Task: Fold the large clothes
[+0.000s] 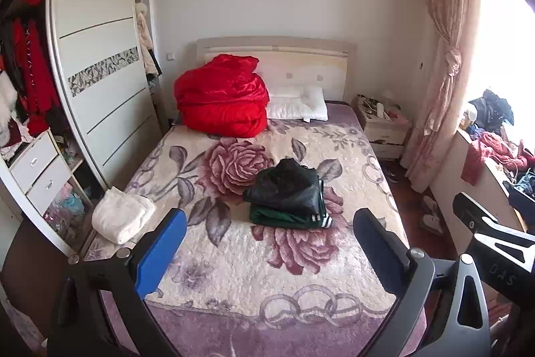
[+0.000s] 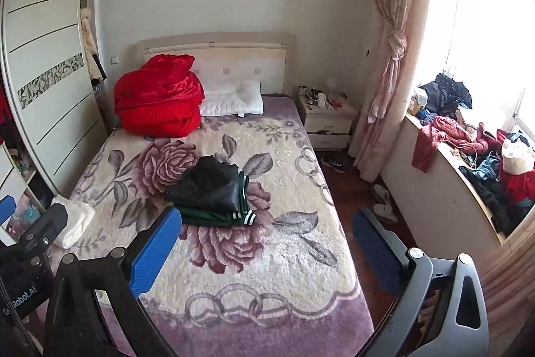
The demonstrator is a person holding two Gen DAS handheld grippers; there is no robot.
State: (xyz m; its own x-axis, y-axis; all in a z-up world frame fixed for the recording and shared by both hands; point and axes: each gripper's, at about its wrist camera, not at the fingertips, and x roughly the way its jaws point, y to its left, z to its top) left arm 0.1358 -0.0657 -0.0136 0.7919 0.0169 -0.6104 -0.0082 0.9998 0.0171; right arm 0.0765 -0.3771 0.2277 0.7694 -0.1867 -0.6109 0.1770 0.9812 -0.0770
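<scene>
A folded black garment lies on top of a folded green garment with white stripes, stacked mid-bed on the floral blanket. A folded cream garment rests at the bed's left edge. My left gripper is open above the bed's foot, nothing between its blue pads. My right gripper is open too and holds nothing, its right finger over the floor beside the bed. Each gripper shows at the edge of the other's view.
A red quilt and white pillow sit by the headboard. An open wardrobe stands left; a nightstand, pink curtain and a clothes-heaped window ledge stand right. Shoes and slippers lie on the floor.
</scene>
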